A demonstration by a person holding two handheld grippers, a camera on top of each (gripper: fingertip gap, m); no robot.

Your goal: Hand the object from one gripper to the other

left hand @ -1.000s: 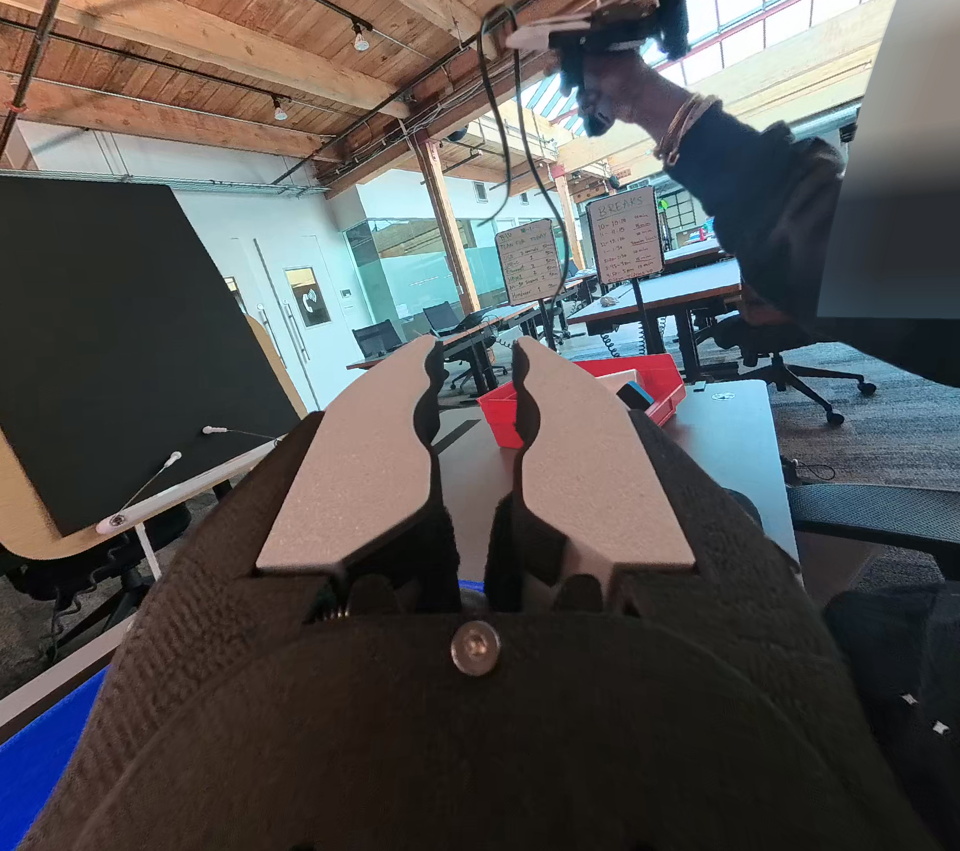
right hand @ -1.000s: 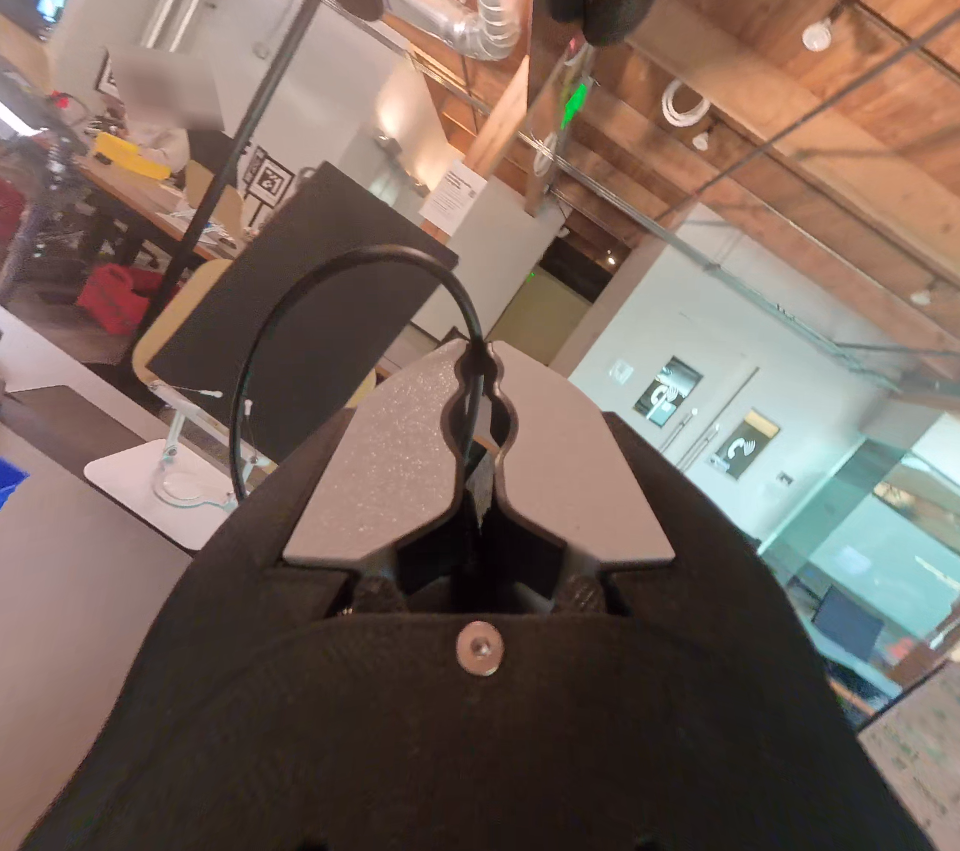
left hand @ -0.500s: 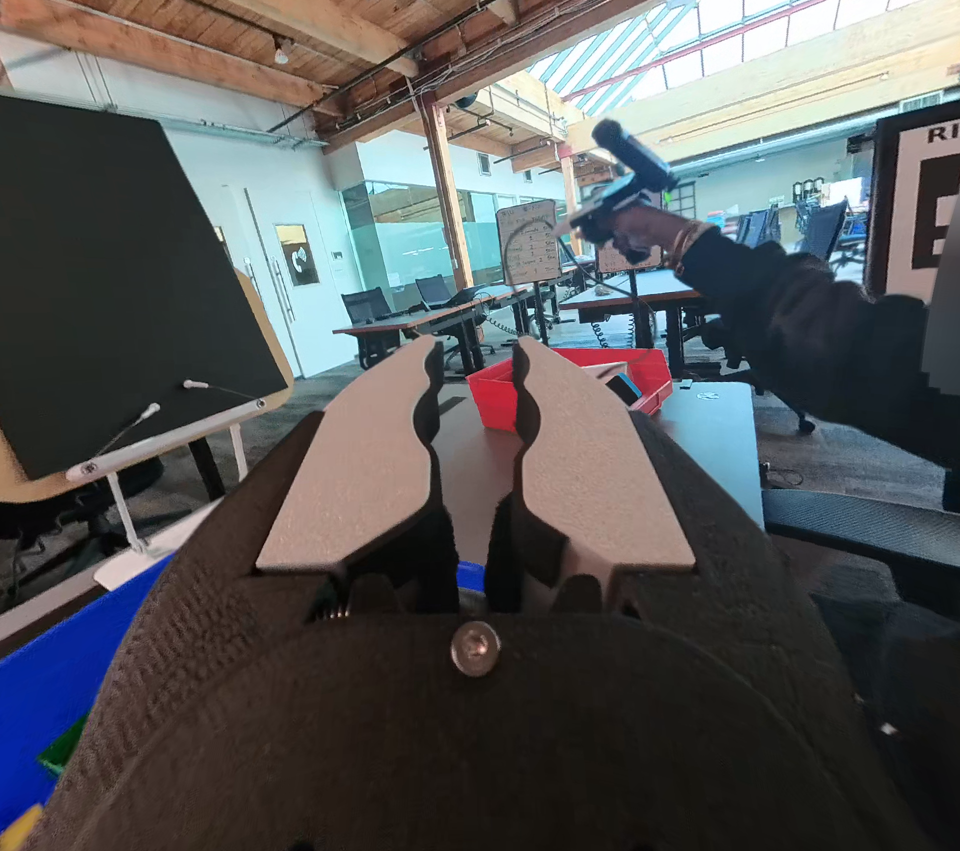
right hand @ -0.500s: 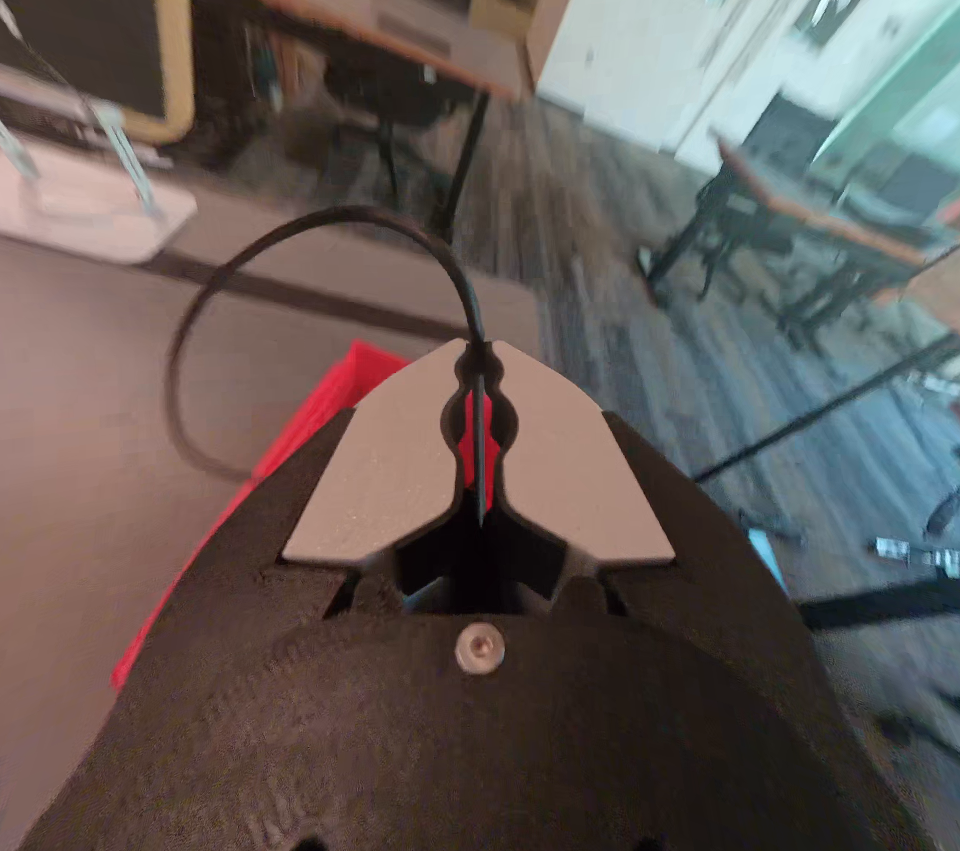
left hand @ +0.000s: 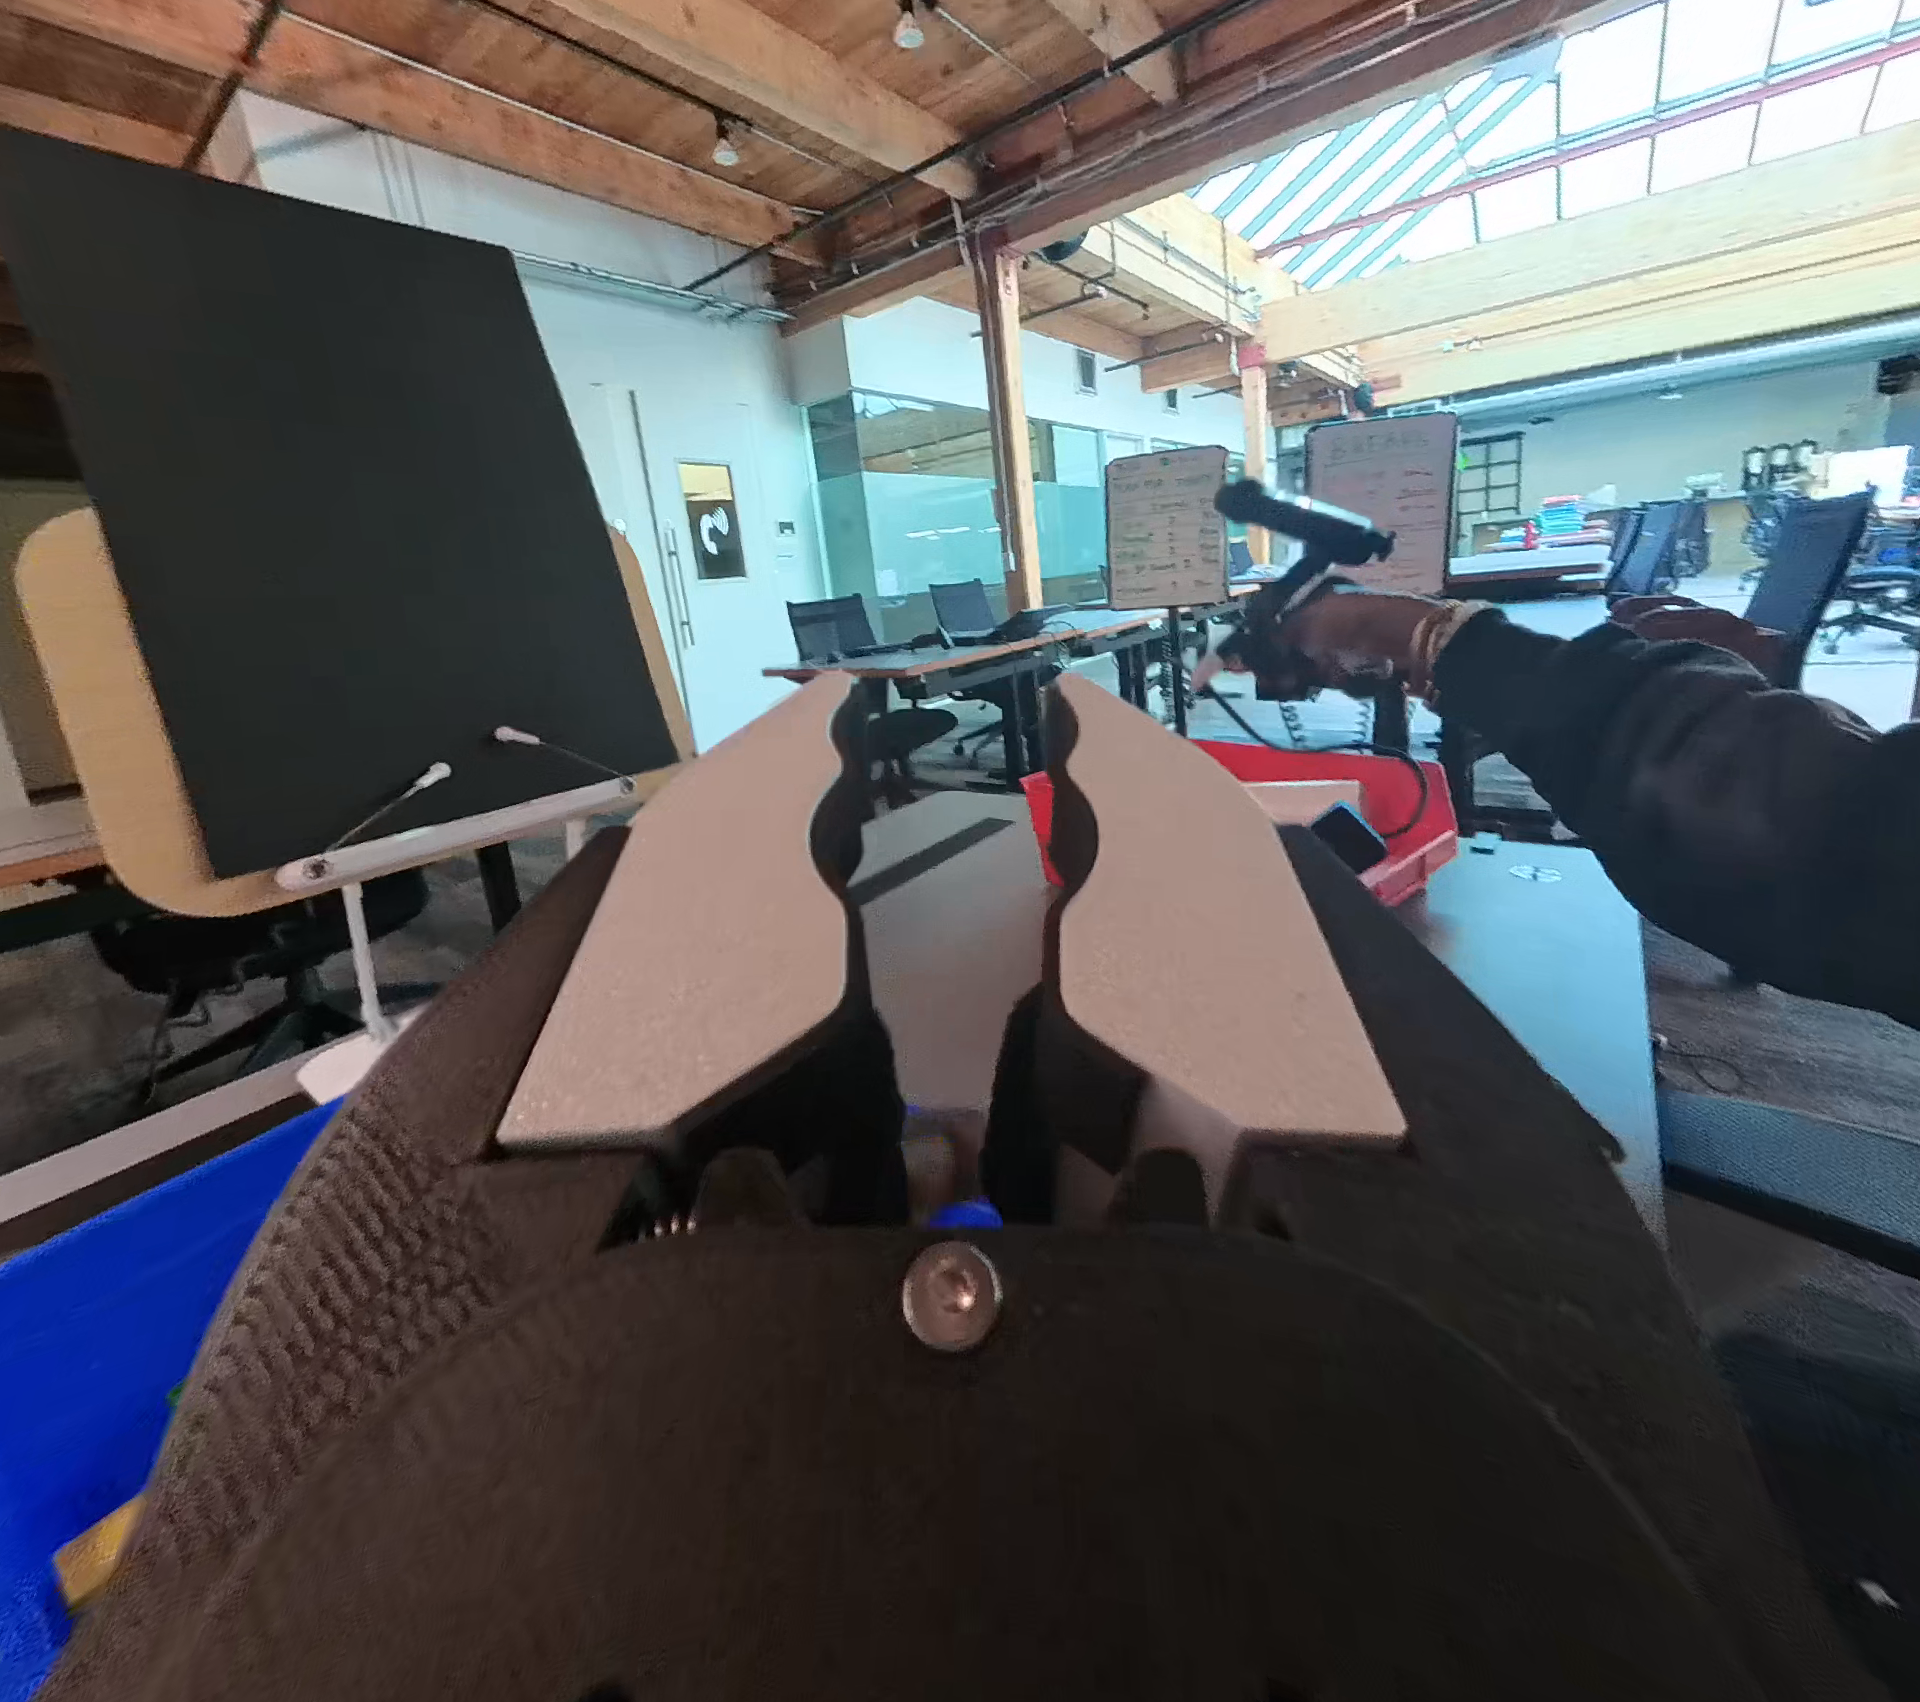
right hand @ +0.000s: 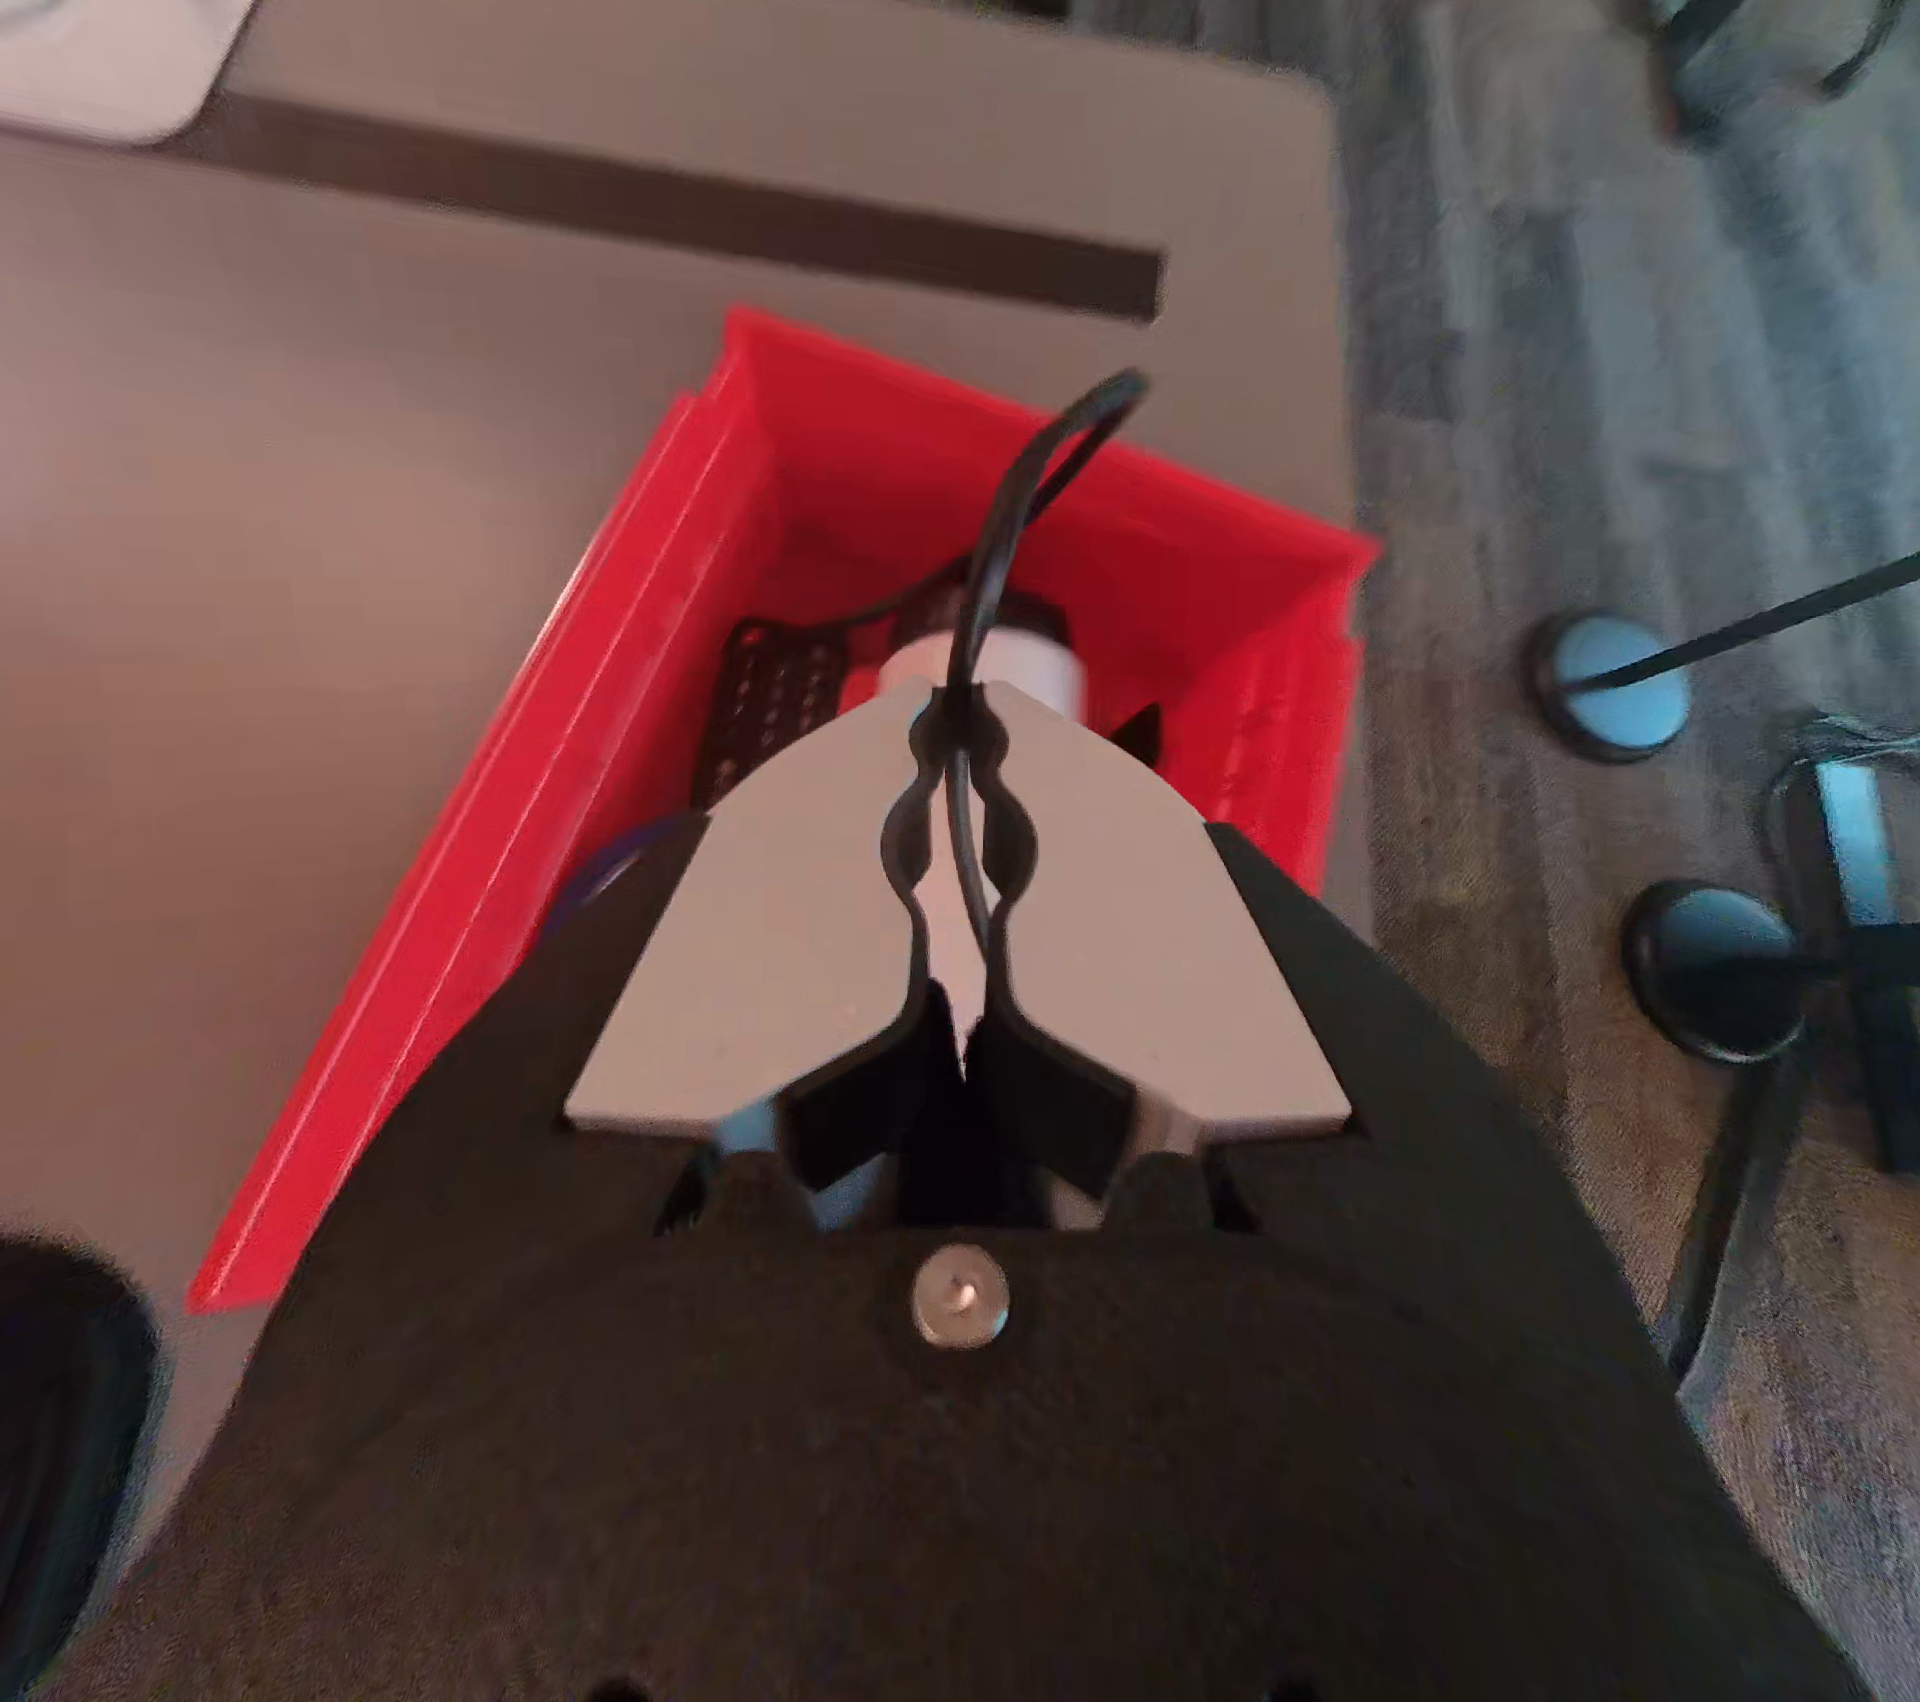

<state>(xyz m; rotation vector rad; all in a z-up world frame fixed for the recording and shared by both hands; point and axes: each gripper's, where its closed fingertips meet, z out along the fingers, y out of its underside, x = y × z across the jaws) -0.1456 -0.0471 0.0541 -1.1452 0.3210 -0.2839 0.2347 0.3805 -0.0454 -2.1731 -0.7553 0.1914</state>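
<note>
You're at the tail of the handover, by my read: your right gripper (right hand: pixel 958 702) has the thin black cable (right hand: pixel 1013 509), and it looks like you're carrying it over the red plastic bin (right hand: pixel 665 613) rather than toward the other tool. The right jaws are pinched together at the tips on the cable; it runs down the slot between the grey fingers (right hand: pixel 769 904) and loops up and forward out of the tips, arcing over the bin interior. The free end isn't clearly visible, too blurred to say where it ends. Your left gripper (left hand: pixel 948 702) has its jaws apart with nothing between them, and it hangs low over the grey tabletop (left hand: pixel 1538 956), well apart from the cable. In the left wrist view you can see your right hand (left hand: pixel 1320 639) out past the bin with the cable dangling below it toward the bin. The bin already holds a white cylinder (right hand: pixel 1023 665) and a black perforated piece (right hand: pixel 774 696). Next move, as I judge it: lower the right tool so the loop sits inside the bin walls, then spread the jaws. Risk is that the springy loop hooks the far rim or pops out on release, so get the bulk of it below the rim first. Keep the left tool clear.
</note>
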